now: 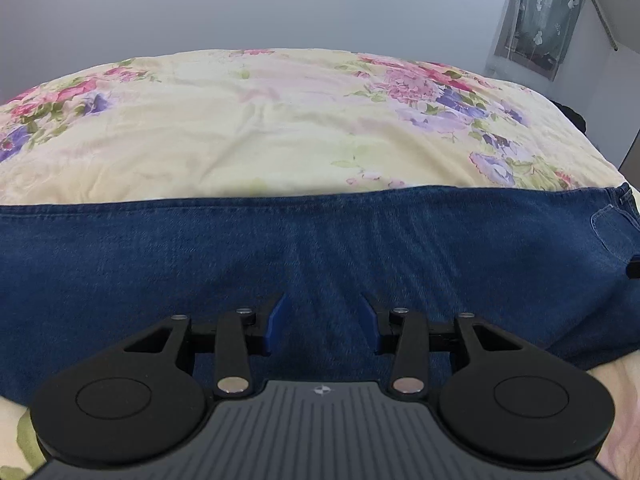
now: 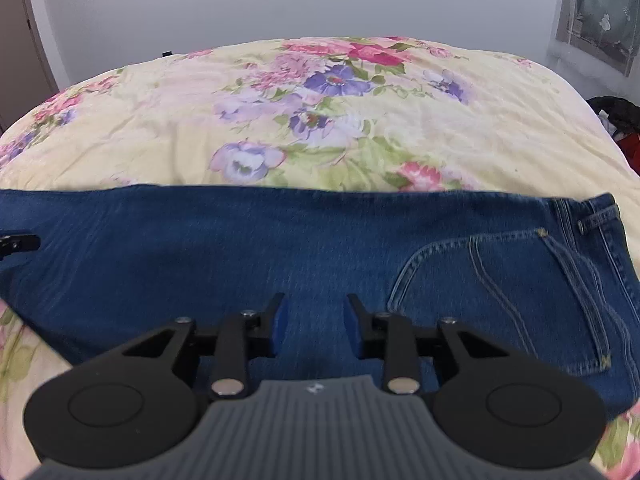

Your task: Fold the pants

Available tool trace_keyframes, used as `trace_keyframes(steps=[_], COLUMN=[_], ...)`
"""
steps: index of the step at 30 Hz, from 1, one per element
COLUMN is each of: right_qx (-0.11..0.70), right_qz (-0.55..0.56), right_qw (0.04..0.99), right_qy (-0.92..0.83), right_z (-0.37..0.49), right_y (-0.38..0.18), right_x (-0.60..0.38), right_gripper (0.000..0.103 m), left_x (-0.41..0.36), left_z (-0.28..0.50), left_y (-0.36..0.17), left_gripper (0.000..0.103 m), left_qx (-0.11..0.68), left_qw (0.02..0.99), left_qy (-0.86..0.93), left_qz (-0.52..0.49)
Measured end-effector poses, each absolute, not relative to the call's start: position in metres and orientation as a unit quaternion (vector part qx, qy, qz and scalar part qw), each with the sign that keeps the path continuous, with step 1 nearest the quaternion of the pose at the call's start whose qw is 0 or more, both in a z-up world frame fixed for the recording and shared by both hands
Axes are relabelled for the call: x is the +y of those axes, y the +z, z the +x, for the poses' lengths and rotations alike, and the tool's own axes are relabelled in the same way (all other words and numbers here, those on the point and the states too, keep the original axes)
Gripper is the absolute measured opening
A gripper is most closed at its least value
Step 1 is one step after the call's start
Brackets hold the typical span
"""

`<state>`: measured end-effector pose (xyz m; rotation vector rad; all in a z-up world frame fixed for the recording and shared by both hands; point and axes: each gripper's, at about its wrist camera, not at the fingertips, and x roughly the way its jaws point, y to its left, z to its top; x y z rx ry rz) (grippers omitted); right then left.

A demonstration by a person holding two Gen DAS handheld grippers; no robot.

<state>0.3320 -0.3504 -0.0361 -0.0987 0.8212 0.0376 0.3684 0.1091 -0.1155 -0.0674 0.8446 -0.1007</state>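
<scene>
Left gripper (image 1: 323, 320) and right gripper (image 2: 315, 322) hover over denim, jaws apart, nothing between them. Jeans (image 2: 280, 248) lie as a long flat band across the floral bed (image 2: 400, 128), waistband toward 3 o'clock. Judgement: legs apparently stacked lengthwise; crosswise folds remain.

Jeans (image 1: 320, 248) run off both side edges, their legs' ends unseen; denim weave is motion-blurred; a dark heap (image 2: 618, 120) is cropped at right.
</scene>
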Motion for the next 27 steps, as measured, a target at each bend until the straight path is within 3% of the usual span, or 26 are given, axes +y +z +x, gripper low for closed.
trace_keyframes(steps=[3,7,10,12,15,17,27], right_qx=[0.403,0.406,0.394,0.384,0.37,0.375,0.448], right_qz=[-0.073,-0.137,-0.175,-0.22,-0.257,-0.271,-0.235], right_qw=[0.911,0.899,0.896,0.89,0.885,0.876,0.847], right_qy=[0.05,0.088,0.108,0.11,0.119,0.137,0.164], right_z=[0.299,0.279,0.276,0.279,0.282,0.28,0.266], right_y=[-0.045,-0.066,-0.079,-0.087,-0.092,-0.092,-0.091], right_x=[-0.331,-0.298,-0.278,-0.265,-0.254,-0.25,-0.251], right_gripper=[0.04,0.043,0.055,0.054,0.03,0.0,0.0], left_x=[0.115,0.123,0.133,0.138,0.145,0.149,0.179], left_z=[0.351,0.336,0.33,0.327,0.321,0.318,0.303], left_y=[-0.112,-0.109,-0.105,-0.103,-0.1,-0.1,-0.1], left_gripper=[0.048,0.048,0.048,0.048,0.048,0.048,0.048], left_qx=[0.418,0.424,0.427,0.428,0.427,0.426,0.425], left_qw=[0.907,0.905,0.904,0.904,0.904,0.905,0.905], left_qy=[-0.045,-0.025,-0.012,-0.006,-0.002,-0.001,0.02], left_qz=[-0.023,-0.004,-0.004,-0.005,-0.009,-0.006,-0.02])
